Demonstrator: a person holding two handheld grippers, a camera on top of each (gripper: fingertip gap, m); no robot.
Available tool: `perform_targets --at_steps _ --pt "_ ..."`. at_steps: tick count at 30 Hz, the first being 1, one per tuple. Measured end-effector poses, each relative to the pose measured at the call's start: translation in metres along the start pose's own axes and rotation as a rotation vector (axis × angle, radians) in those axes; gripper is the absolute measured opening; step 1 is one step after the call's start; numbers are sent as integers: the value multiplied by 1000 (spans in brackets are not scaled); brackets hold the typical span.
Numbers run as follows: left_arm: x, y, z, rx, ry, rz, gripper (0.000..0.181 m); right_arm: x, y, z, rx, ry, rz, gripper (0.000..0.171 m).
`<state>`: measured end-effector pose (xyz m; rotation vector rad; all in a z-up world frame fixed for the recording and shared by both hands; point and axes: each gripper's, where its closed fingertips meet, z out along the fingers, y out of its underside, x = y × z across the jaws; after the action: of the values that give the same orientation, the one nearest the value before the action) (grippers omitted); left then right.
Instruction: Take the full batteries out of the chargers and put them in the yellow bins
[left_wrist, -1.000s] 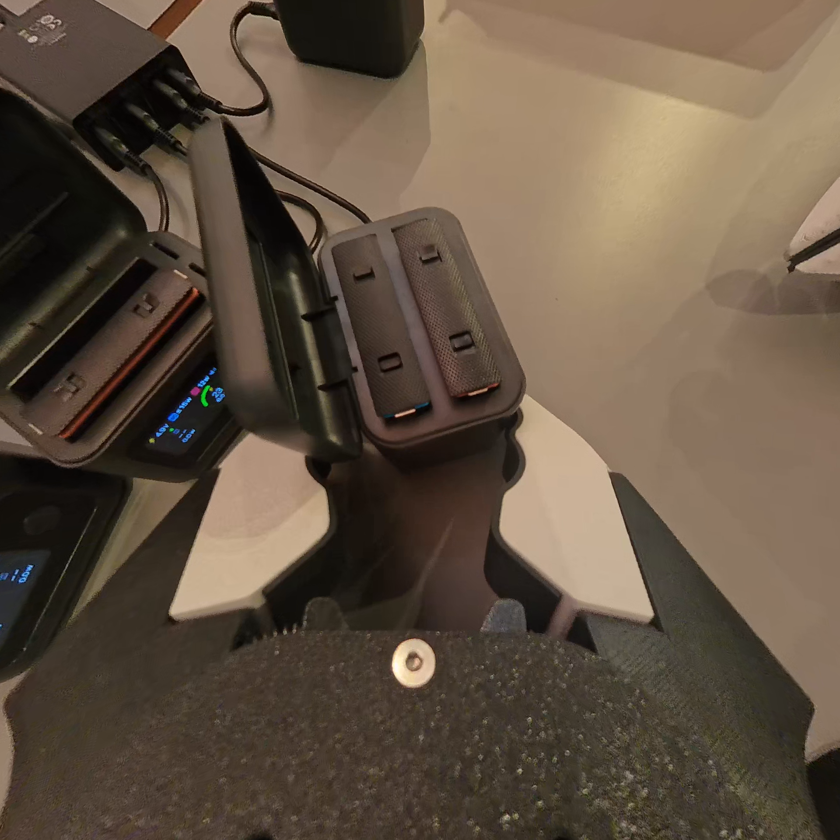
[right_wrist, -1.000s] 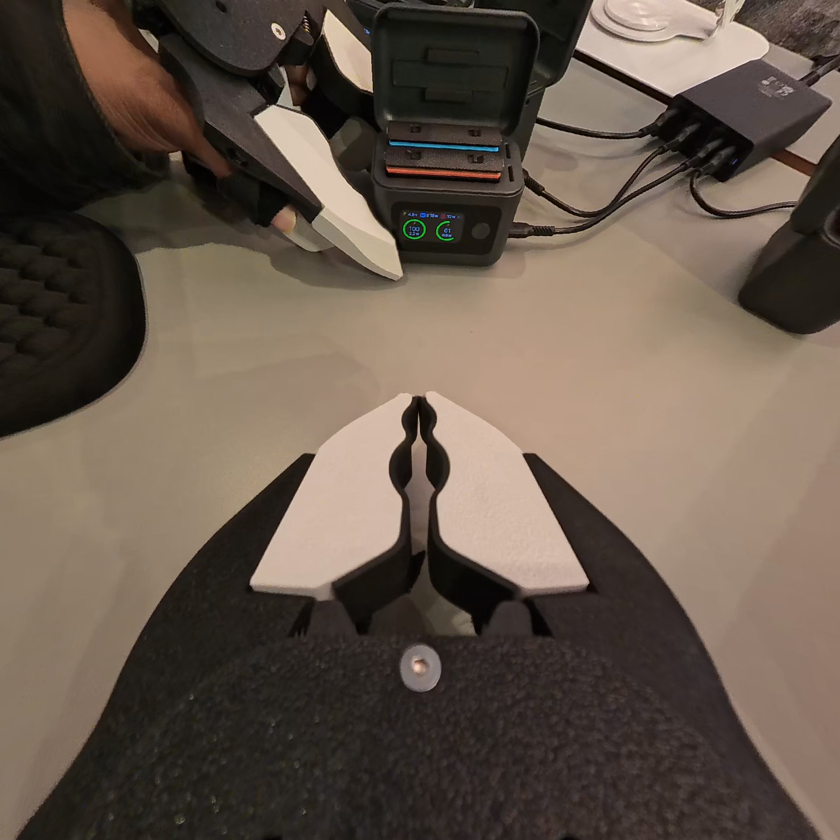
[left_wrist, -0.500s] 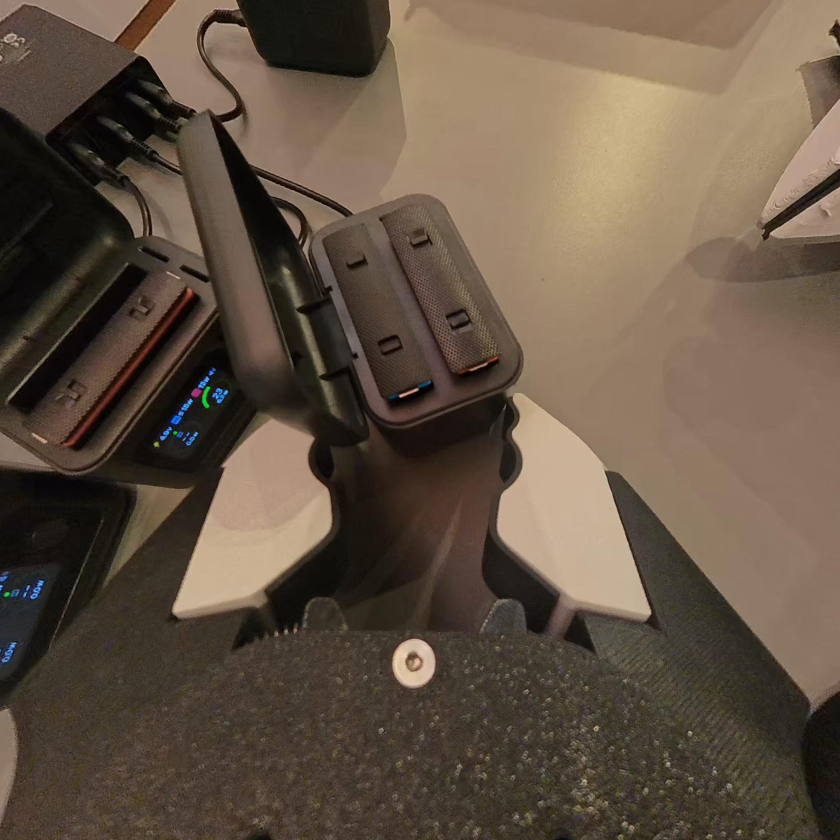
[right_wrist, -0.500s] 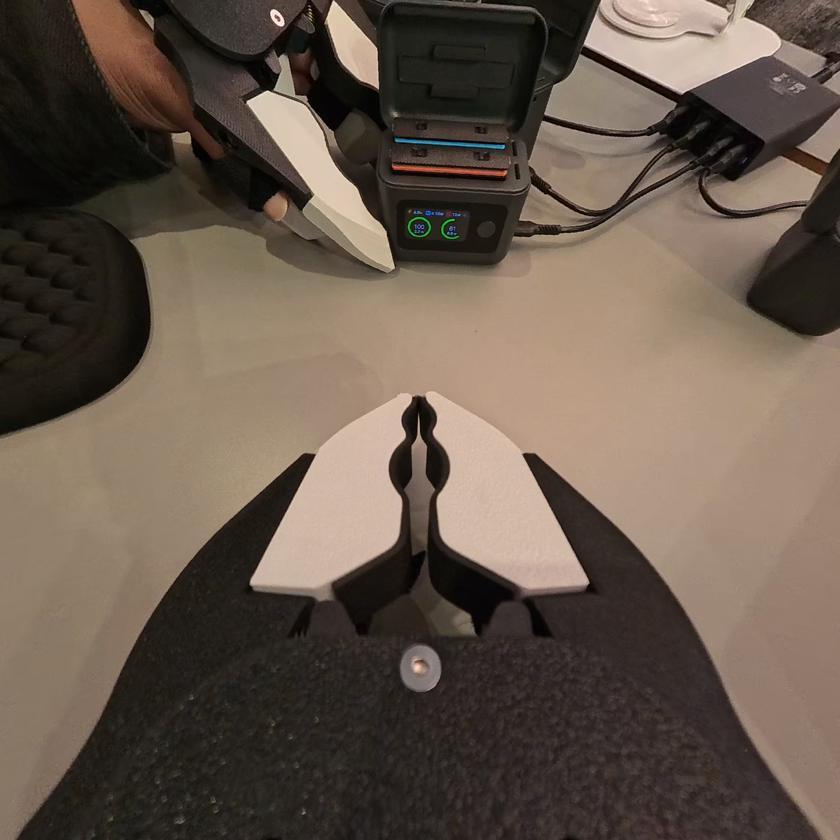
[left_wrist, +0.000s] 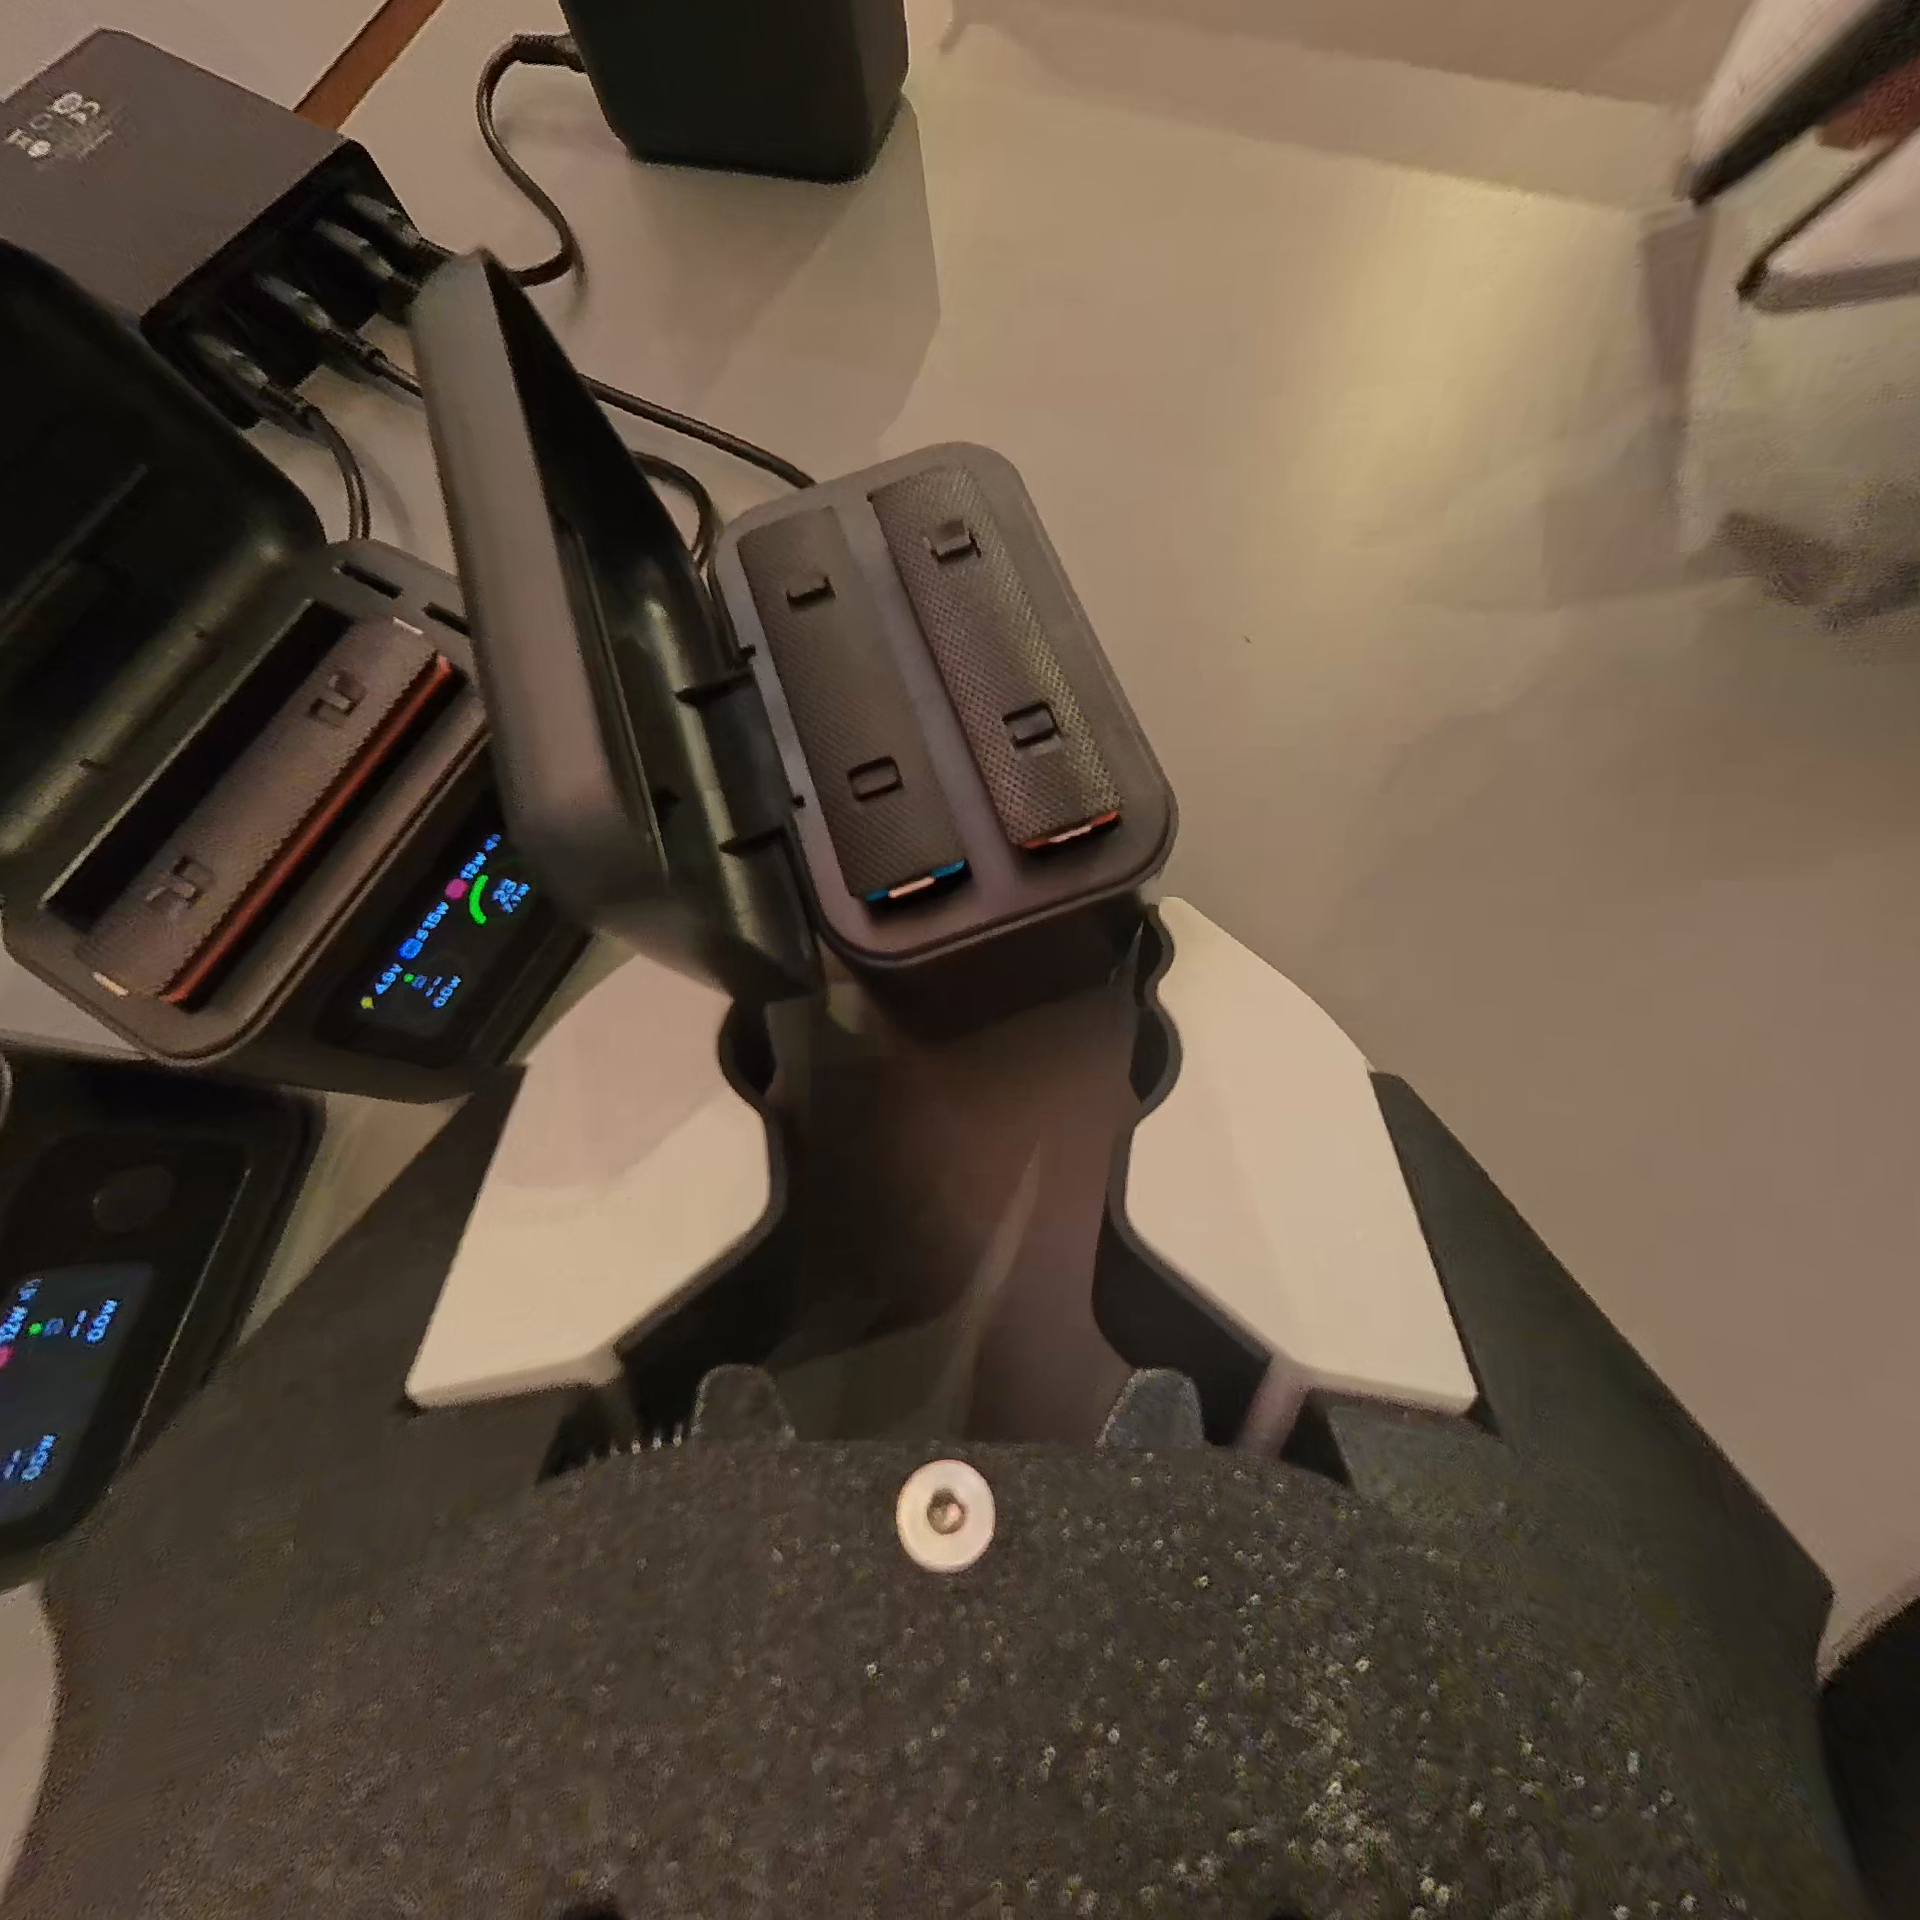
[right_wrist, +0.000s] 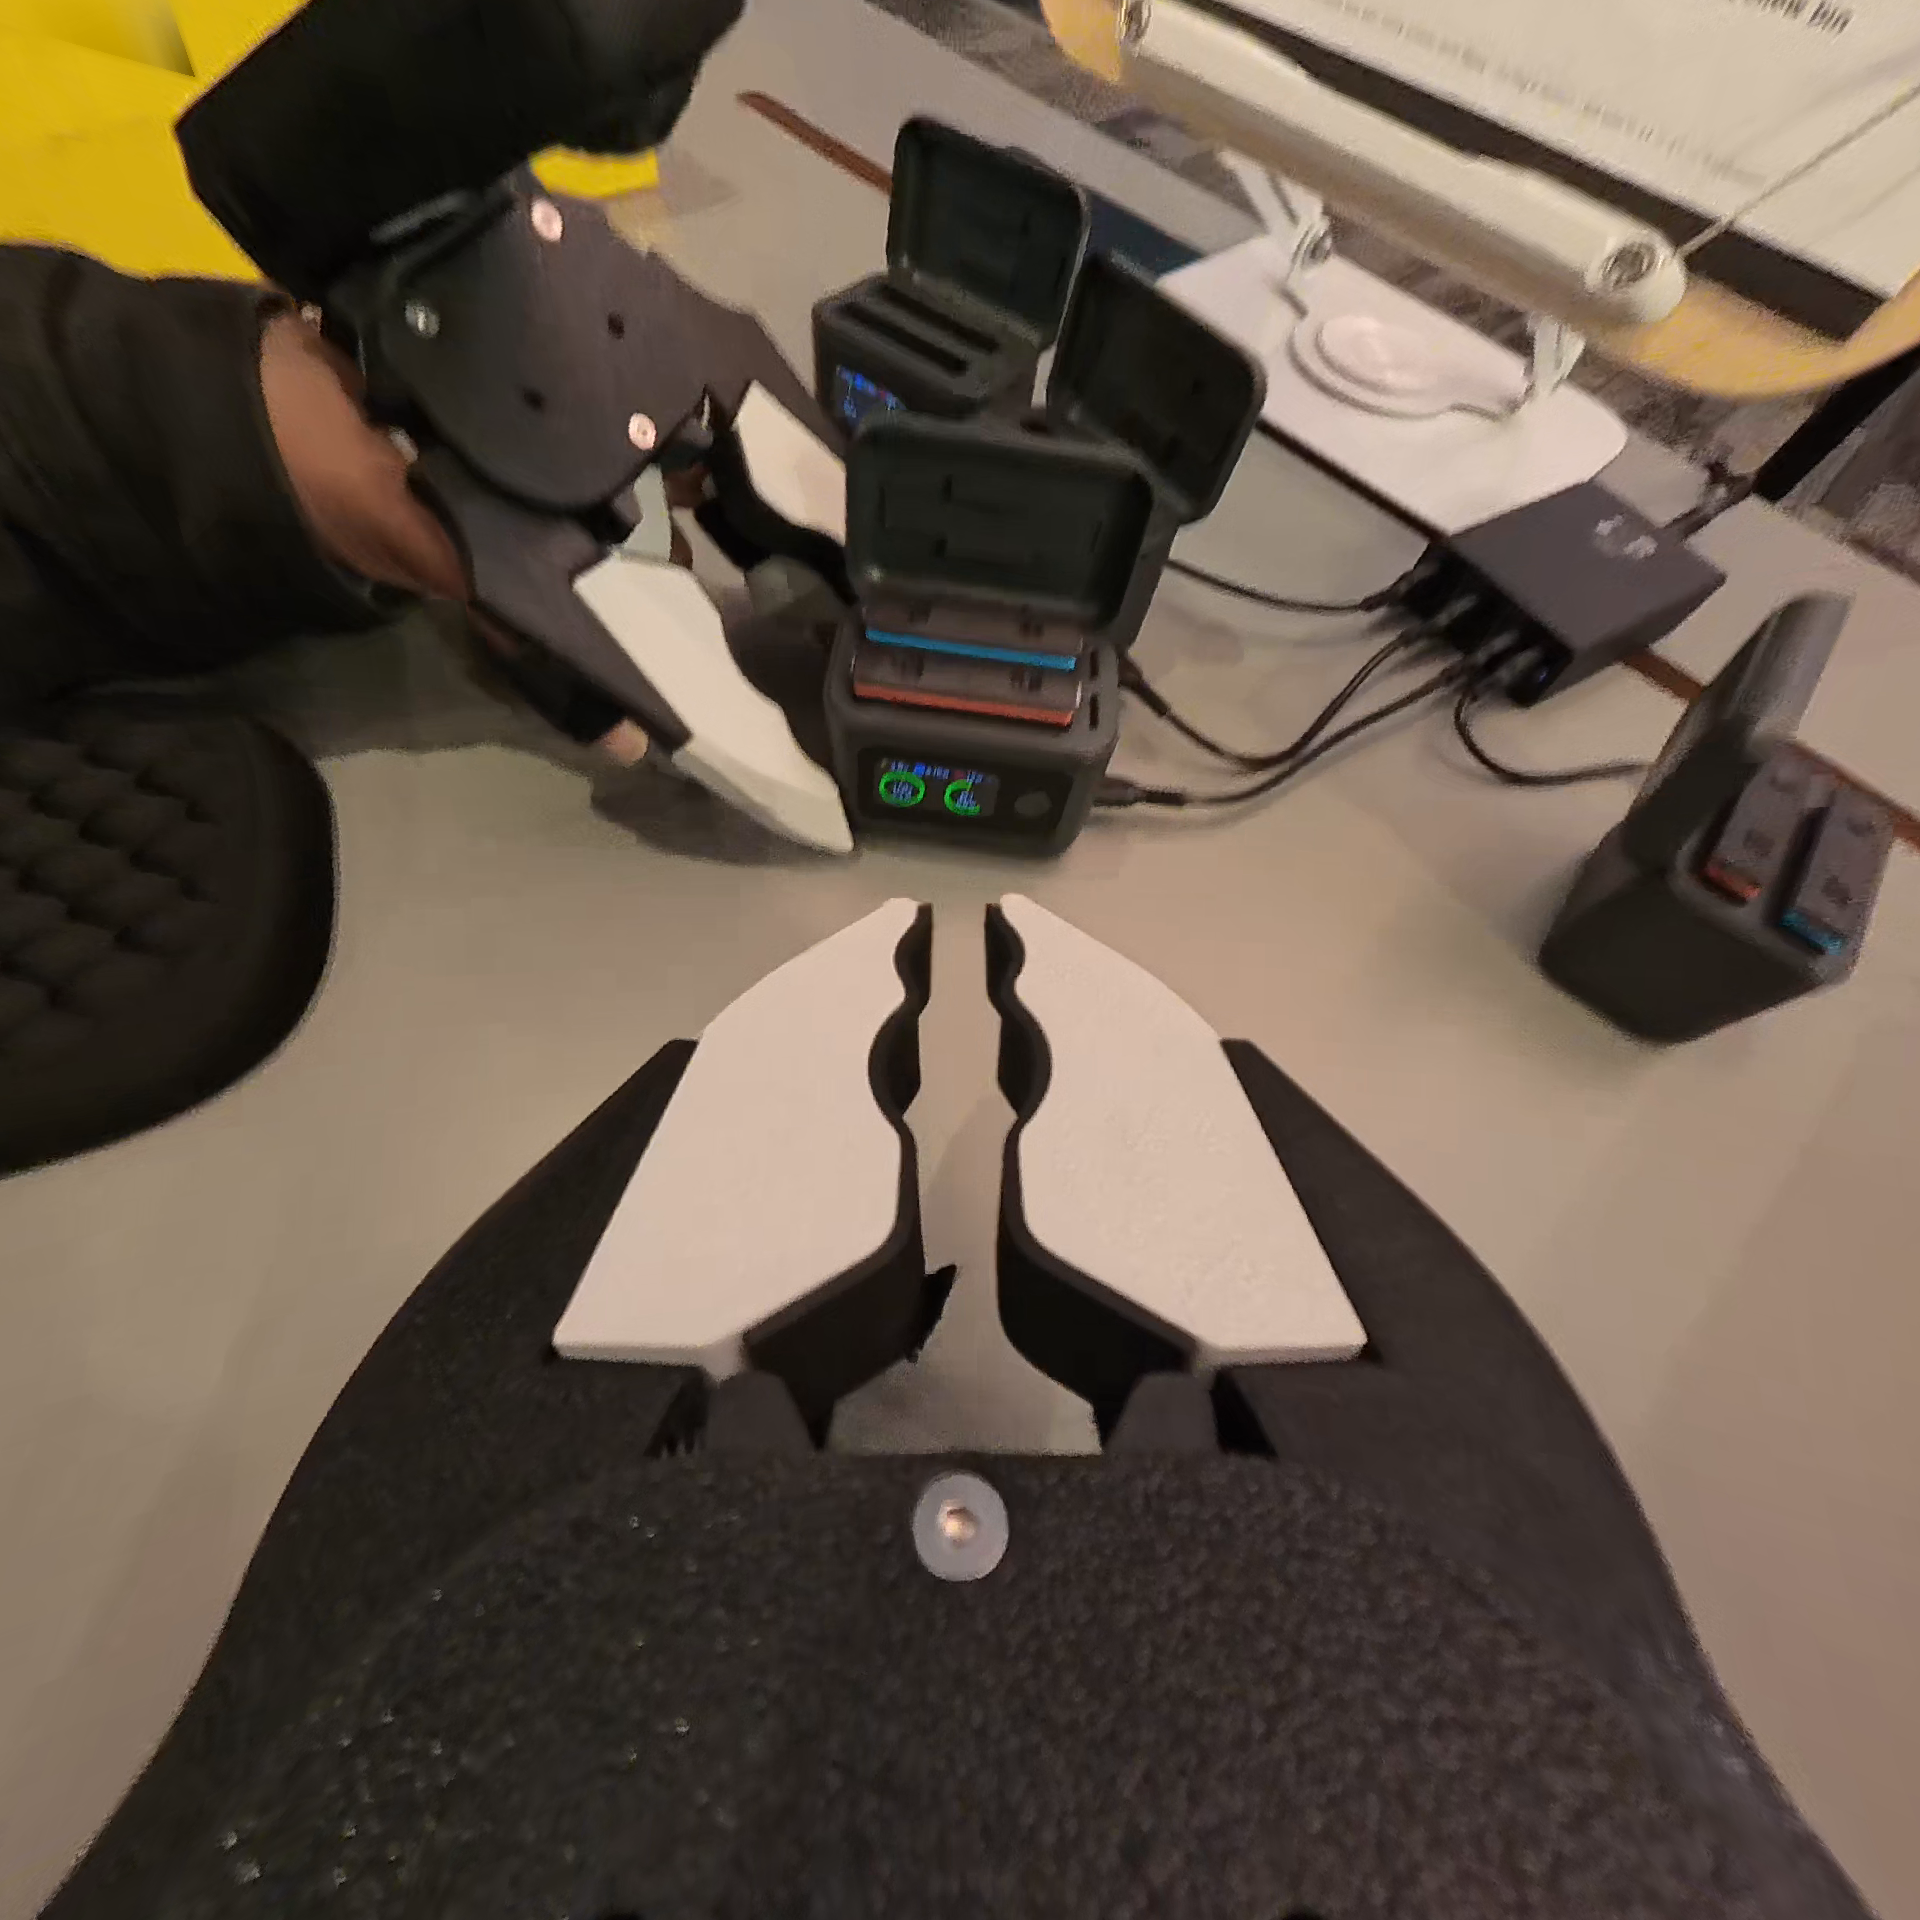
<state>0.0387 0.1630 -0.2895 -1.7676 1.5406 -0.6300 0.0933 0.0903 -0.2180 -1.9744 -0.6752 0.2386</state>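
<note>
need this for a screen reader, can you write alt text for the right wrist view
The right gripper, slightly open and empty, hangs over a grey table facing an open charger with two batteries inside. The left gripper, in a person's hand, braces that charger's left side; more chargers, cables and a yellow bin sit behind.

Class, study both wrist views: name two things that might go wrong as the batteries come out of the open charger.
1. The left hand-held gripper straddles the open charger; if its hold is loose, pulling a battery may tip or drag it.
2. Cables trail behind the charger; a tug could strain them.
</note>
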Motion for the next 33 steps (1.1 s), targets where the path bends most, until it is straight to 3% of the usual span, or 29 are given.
perform_targets --at_steps 7,13,22,33 --pt "-1 -2 -1 2 -83 -9 57 4 -34 42 -10 -62 -44 23" --pt "-2 -3 0 -5 -124 -37 57 7 -26 85 -103 -67 50 60" --pt "-3 -3 0 -16 -160 -55 57 5 -30 102 -123 -2 96 65" --pt "-3 -2 0 -28 -187 -76 57 7 -29 106 -122 30 143 60"
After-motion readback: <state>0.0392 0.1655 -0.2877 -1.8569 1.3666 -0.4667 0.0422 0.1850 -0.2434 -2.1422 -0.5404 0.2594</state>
